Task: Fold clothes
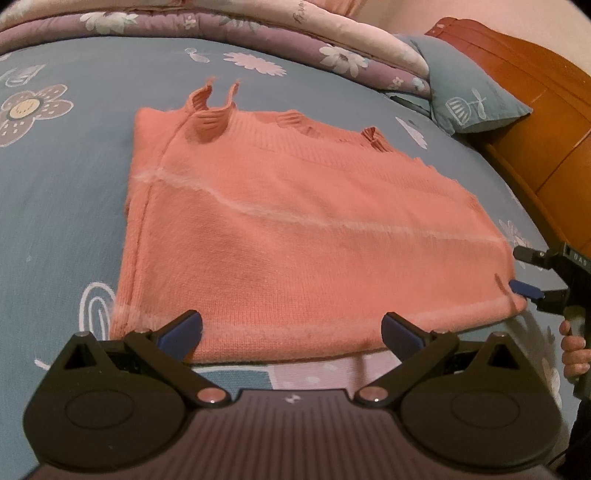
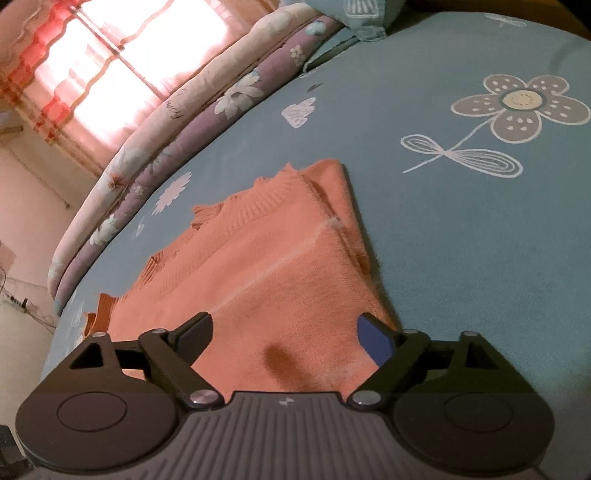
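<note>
A salmon-pink knitted sweater lies folded into a rough rectangle on the blue flowered bed sheet, its ribbed frilly hem at the far side. My left gripper is open at the sweater's near edge, its fingers spread wide over the fabric with nothing between them. My right gripper shows at the sweater's right corner, open, held by a hand. In the right wrist view the right gripper is open above the sweater, nothing gripped.
A rolled purple and pink floral quilt lies along the far side of the bed. A blue pillow rests against the orange wooden headboard. A bright window with red-checked curtains shows in the right wrist view.
</note>
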Demonstrator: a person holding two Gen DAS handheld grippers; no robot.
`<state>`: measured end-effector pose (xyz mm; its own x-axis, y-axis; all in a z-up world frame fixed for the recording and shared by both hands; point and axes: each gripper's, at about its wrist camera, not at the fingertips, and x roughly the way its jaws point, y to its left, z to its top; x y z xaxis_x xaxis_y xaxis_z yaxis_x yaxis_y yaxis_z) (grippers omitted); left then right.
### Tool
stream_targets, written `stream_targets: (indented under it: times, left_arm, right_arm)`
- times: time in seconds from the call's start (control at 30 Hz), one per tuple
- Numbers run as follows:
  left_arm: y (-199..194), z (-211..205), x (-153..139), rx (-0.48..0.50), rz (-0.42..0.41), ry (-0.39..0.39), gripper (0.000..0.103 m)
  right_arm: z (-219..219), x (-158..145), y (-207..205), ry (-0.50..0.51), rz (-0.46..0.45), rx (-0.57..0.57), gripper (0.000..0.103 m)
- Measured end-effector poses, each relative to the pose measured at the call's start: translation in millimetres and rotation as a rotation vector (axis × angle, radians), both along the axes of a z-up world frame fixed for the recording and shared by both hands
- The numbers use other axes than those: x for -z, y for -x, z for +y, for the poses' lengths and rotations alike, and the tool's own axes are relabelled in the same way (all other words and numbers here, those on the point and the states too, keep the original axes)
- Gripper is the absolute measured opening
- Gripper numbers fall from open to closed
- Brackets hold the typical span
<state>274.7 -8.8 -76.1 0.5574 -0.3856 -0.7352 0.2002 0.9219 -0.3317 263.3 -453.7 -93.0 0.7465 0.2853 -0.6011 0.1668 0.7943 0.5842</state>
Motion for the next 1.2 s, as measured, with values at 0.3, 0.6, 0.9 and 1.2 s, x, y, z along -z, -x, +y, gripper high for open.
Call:
stream_targets:
  times: [0.3, 0.6, 0.9, 1.2]
  left_arm:
    - [-5, 33, 4, -0.035, 0.035, 0.214, 0.102]
    - [-2, 31, 1, -0.034, 0.01, 0.2, 0.102]
    - [0, 18, -1, 0.003, -0.031, 0.097, 0.102]
    - [-6, 49, -41, -0.029, -0.133, 0.265, 0.102]
  right_arm:
    - [18, -2, -3, 0.089, -0.007, -0.026, 0.103]
    - [33, -3, -3, 0.187, -0.005, -0.049, 0.103]
    - [56, -3, -4, 0.355, 0.011, -0.085, 0.103]
    - [74, -3, -12, 0.467, 0.058, -0.09, 0.103]
